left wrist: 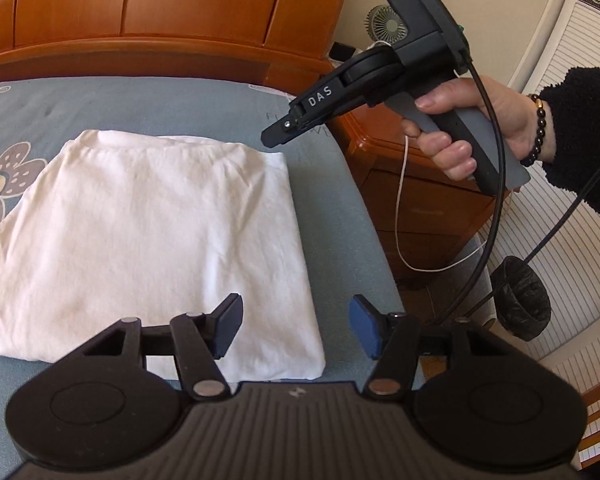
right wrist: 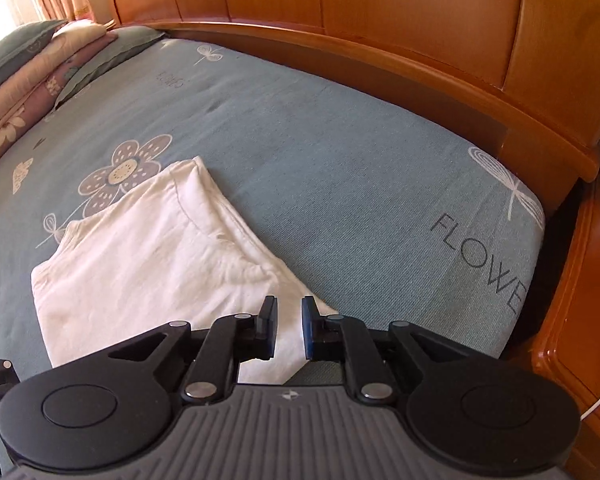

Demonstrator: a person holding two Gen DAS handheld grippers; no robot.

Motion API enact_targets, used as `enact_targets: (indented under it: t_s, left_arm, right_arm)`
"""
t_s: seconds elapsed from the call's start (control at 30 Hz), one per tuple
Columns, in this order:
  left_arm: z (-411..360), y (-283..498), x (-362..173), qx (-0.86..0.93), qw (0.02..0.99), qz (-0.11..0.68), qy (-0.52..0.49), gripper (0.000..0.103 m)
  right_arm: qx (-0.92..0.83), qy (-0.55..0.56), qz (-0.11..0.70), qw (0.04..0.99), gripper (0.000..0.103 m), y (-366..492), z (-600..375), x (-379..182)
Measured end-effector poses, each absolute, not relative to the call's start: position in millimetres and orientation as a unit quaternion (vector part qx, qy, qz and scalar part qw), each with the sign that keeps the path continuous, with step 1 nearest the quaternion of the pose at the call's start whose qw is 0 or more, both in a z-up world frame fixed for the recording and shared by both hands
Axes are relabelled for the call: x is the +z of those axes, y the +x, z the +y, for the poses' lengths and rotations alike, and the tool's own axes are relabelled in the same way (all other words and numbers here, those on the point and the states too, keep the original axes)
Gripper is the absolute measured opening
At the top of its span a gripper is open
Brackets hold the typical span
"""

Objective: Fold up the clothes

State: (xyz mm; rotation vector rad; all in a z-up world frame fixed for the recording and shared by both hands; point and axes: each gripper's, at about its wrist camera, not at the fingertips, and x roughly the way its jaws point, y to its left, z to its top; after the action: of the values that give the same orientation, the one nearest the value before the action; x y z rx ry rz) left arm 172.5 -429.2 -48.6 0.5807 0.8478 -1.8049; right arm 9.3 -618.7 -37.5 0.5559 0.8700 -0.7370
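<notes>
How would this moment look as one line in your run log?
shirt: white, folded, flat on bed | left gripper: open, empty, above shirt | right gripper: jaws narrowly apart, empty

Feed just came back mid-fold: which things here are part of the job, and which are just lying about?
Job:
white shirt, folded on the bed sheet
left tongs, open, empty
right tongs, narrow gap, empty

Lying about:
bedding stack
nightstand
fan
bin

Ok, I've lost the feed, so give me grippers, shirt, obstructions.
Left gripper open, empty. Right gripper nearly shut, a narrow gap, nothing held. White cotton T-shirt folded flat on the blue-grey flowered bedsheet. Nothing in the way.
</notes>
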Motion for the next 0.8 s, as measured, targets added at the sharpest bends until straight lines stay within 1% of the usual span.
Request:
enact_targets:
  t_s: [0.07, 0.13, 0.2, 0.27, 0.3, 0.33, 0.37, 0.5, 0.63, 0.7, 0.77, 0.8]
  left_arm:
    - [-428, 165, -55, -0.745, 0.501, 0.366, 0.245, 0.061]
    - [-428, 164, -67, -0.723, 0.506, 0.4, 0.249, 0.06]
    - [-421, 170, -70, -0.701, 0.516, 0.437, 0.226, 0.06]
    - [-405, 175, -58, -0.699, 0.529, 0.436, 0.204, 0.062]
    - [-397, 178, -52, -0.694, 0.539, 0.433, 0.2, 0.063]
    - [-391, 181, -47, -0.687, 0.549, 0.433, 0.198, 0.068]
    - [-382, 186, -42, -0.674, 0.563, 0.436, 0.196, 0.07]
    - [-358, 204, -35, -0.626, 0.607, 0.447, 0.197, 0.071]
    - [-334, 217, -35, -0.59, 0.649, 0.43, 0.213, 0.072]
    - [-319, 221, -31, -0.574, 0.672, 0.417, 0.213, 0.073]
    - [-303, 225, -29, -0.561, 0.69, 0.409, 0.206, 0.077]
    - [-295, 226, -28, -0.552, 0.699, 0.407, 0.201, 0.077]
  right_arm:
    - [-0.335, 0.25, 0.425, 0.803, 0.015, 14, -612, -42]
    - [-0.334, 0.252, 0.441, 0.794, 0.015, 17, -609, -47]
    - [-0.336, 0.25, 0.439, 0.795, 0.015, 18, -605, -45]
    - [-0.325, 0.252, 0.428, 0.805, 0.017, 18, -596, -36]
    - [-0.312, 0.256, 0.424, 0.811, 0.021, 19, -590, -33]
    - [-0.298, 0.259, 0.421, 0.817, 0.022, 20, -584, -29]
    - [-0.281, 0.261, 0.422, 0.821, 0.022, 22, -576, -28]
    - [-0.213, 0.268, 0.459, 0.82, 0.023, 37, -541, -38]
    - [-0.201, 0.269, 0.484, 0.808, 0.025, 53, -516, -49]
    - [-0.196, 0.269, 0.473, 0.816, 0.025, 64, -507, -44]
    - [-0.198, 0.252, 0.459, 0.829, 0.025, 83, -501, -36]
    - [-0.199, 0.238, 0.456, 0.834, 0.025, 94, -497, -35]
